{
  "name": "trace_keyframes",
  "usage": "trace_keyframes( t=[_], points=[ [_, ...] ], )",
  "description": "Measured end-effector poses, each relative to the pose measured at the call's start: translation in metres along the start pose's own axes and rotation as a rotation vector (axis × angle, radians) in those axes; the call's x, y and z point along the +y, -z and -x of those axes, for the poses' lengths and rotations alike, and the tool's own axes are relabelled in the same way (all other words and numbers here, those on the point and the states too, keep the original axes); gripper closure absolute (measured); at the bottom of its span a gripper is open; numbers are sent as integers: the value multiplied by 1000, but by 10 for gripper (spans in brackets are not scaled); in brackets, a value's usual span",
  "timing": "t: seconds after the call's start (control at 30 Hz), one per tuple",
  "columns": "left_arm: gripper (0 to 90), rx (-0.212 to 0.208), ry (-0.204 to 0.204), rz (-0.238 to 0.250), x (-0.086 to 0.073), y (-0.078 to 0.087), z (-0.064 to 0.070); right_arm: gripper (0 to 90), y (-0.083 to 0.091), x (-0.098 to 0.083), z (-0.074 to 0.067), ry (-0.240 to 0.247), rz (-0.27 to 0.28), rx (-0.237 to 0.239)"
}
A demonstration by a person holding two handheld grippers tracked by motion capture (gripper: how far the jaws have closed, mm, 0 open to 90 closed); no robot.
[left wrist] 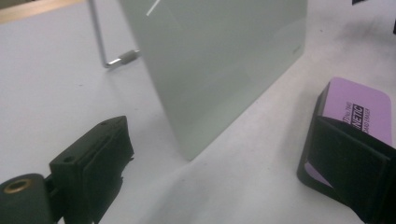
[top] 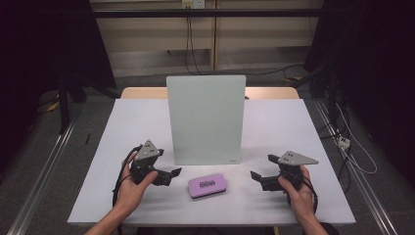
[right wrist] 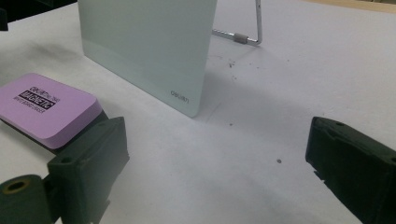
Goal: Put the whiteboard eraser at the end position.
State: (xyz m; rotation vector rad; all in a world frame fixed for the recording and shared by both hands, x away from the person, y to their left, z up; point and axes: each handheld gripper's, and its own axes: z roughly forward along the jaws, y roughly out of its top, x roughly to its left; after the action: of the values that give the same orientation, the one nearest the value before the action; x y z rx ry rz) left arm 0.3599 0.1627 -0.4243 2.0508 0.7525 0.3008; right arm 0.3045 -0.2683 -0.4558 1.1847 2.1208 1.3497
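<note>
dim room, white tabletop (top: 274,127) with a pale glass board (top: 205,117) propped upright in the middle. the purple magnetic eraser (top: 207,185) lies flat just in front of it, between the two grippers. left gripper (top: 172,174) fingers spread, nothing pinched. right gripper (top: 255,177) – same, spread and empty.

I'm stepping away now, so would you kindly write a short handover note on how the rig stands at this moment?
Left hand-held gripper: open, nothing held, on the table just left of the purple rectangular magnetic eraser.
Right hand-held gripper: open, nothing held, to the eraser's right.
Eraser lies flat on the white table, in front of the upright pale green glass board on its metal stand.
Done: nothing visibly moved or wiped; the board looks clean.
Left: probably grasp the eraser; neither gripper touches it yet.
</note>
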Motion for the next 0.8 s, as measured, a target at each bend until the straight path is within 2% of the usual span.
trace_keyframes(
  t=[0.1, 0.17, 0.27, 0.37, 0.47, 0.53, 0.63, 0.77, 0.8],
  points=[
    [63, 13, 15, 22, -3, 7, -4, 58, 0, 0, 0, -1, 0, -1],
    [63, 29, 6, 32, -5, 12, -6, 58, 0, 0, -1, -2, -1, -1],
    [63, 28, 13, 31, -9, 18, -10, 58, 0, 0, -1, -3, 0, -2],
    [63, 48, 23, 23, -15, 22, -15, 58, 0, -1, -1, -6, 0, -2],
    [62, 55, 42, 24, -21, 25, -18, 58, 0, -1, -1, -3, -3, -3],
    [62, 77, 55, 30, -27, 26, -20, 58, -1, -1, -1, -4, -4, -4],
    [61, 87, 99, 48, -34, 26, -23, 58, -1, -1, -1, -4, -8, -7],
    [60, 98, 93, 45, -40, 28, -24, 57, 1, -1, -1, -1, -7, -9],
    [60, 97, 103, 44, -42, 27, -25, 58, 1, -2, -1, 0, -8, -10]
  ],
)
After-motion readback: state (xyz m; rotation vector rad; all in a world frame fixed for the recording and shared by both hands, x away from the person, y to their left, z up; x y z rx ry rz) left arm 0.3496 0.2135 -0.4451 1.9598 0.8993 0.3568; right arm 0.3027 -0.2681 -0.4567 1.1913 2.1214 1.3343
